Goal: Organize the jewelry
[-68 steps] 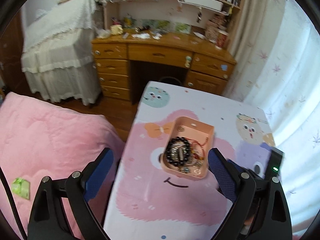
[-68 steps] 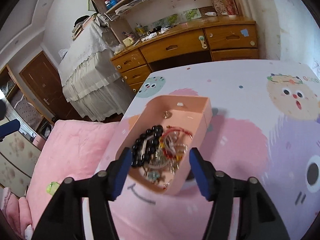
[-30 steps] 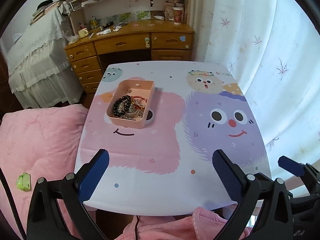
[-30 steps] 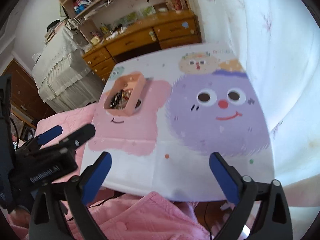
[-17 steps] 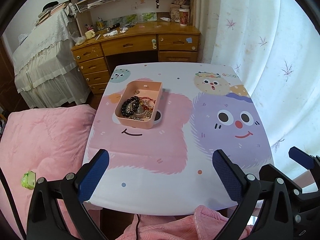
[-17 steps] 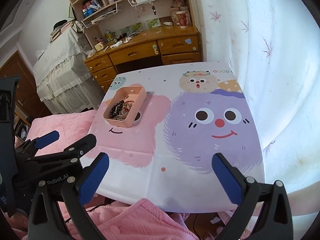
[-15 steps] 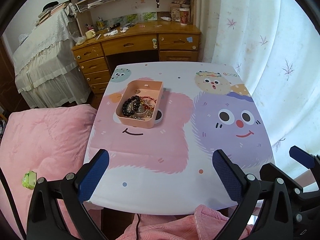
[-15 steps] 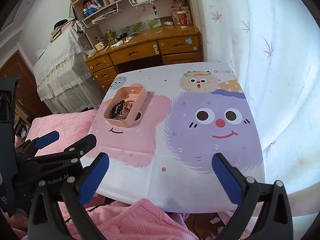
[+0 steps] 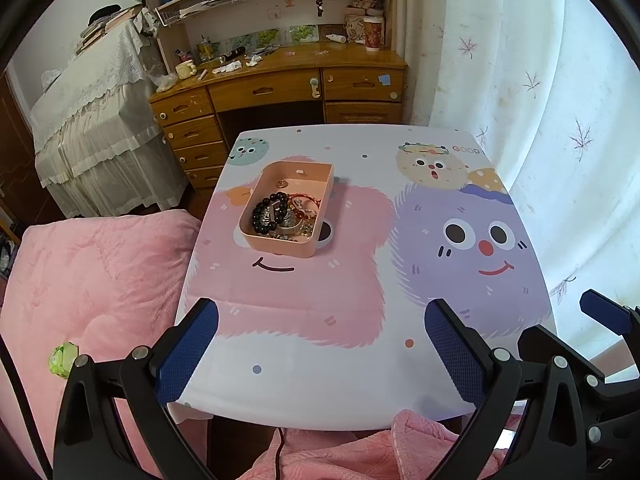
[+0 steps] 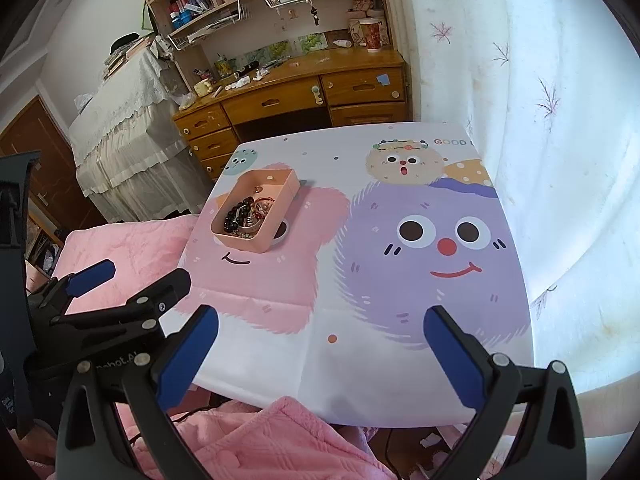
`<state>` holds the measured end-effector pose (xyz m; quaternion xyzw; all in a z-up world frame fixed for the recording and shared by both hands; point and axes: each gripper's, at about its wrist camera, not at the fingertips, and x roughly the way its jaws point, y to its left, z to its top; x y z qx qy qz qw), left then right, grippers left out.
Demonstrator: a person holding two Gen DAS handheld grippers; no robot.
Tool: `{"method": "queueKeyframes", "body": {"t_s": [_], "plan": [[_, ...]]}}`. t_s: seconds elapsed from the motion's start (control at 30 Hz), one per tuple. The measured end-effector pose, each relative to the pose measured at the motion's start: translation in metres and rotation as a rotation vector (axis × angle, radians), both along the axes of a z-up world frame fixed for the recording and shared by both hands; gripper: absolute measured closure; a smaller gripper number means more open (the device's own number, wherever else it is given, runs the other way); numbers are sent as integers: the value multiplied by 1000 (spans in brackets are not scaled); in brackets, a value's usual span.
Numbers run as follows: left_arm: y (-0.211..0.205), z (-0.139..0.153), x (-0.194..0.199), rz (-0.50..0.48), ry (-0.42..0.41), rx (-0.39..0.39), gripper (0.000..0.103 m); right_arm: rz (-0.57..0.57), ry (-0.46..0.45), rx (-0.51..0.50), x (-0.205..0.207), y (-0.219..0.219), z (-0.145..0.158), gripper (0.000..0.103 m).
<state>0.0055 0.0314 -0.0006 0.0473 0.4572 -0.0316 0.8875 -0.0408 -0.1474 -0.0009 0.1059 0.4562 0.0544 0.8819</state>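
A pink box [image 9: 280,247] [image 10: 280,208] sits on the left part of the cartoon-print table [image 9: 360,380] [image 10: 360,368]. Inside lie a black bead bracelet [image 9: 267,211] [image 10: 234,212], a red string bracelet [image 9: 306,202] and other small jewelry. My left gripper [image 9: 320,344] hangs wide open over the table's near edge, well short of the box, holding nothing. My right gripper [image 10: 320,344] is also wide open and empty, over the near edge to the right. The left gripper's body [image 10: 104,320] shows at the left of the right wrist view.
A pink blanket [image 9: 96,280] covers a bed left of the table and bunches below its near edge [image 10: 256,440]. A wooden desk [image 9: 280,84] with drawers and cluttered shelves stands beyond the table. White curtains [image 9: 540,80] hang on the right.
Both grippers pulled back from the box to the table's near edge; the right one let go of the box. Over the last half second the views barely shift.
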Motion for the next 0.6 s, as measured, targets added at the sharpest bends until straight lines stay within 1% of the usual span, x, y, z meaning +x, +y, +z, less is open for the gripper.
{"method": "queueKeyframes", "body": {"t_s": [0.6], "plan": [[-5,1,-1,-8,-4,0,1,-11,5,1,-4,-4,-1,0]]}}
